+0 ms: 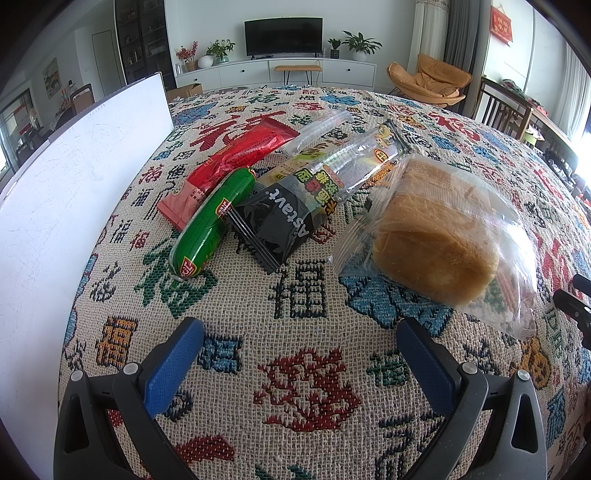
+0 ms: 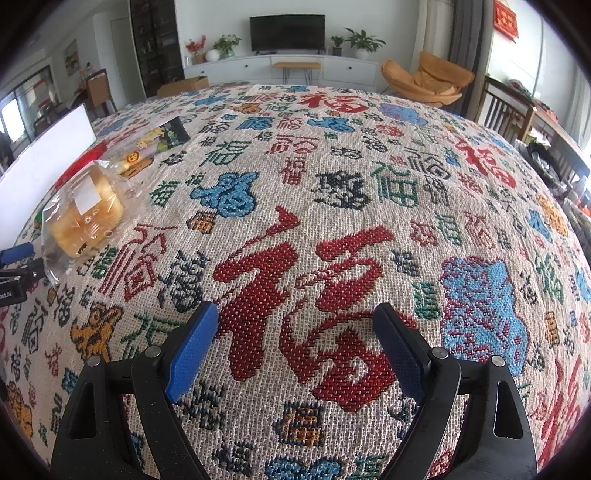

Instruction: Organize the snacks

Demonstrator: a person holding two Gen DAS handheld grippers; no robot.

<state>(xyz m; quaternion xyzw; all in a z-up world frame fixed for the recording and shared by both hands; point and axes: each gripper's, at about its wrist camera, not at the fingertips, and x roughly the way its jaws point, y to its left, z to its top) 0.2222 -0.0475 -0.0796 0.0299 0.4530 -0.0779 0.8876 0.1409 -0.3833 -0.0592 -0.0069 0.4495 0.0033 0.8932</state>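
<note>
snacks lay bunched on a woven tablecloth of coarse cream weave, stitched all over with red, blue, green and black characters. seen from the left wrist, the left gripper hovered low over bare cloth at 6 o'clock, its blue-padded jaws spread wide and holding nothing. the pile sat beyond it, toward 12 o'clock.

at 10 o'clock of the pile a green sausage, a smooth glossy cylinder pinched at its ends, lay aslant against a flat red packet with a crinkled foil sheen. just beside the sausage, a black wafer packet with a serrated end and white lettering rested under a long clear-ended snack bar wrapper. another pale wrapper poked out behind them. at 3 o'clock a blocky golden bread loaf sat in a loose transparent plastic bag, touching the bar wrapper's end. a smooth white board stood along the 9 o'clock edge, apart from the snacks.

the right wrist view showed the right gripper over a big red character, jaws likewise wide apart and empty. the bagged loaf appeared far off at 9 o'clock, well apart from this gripper, with the board behind it. a television and an orange chair stood in the room beyond the table.
</note>
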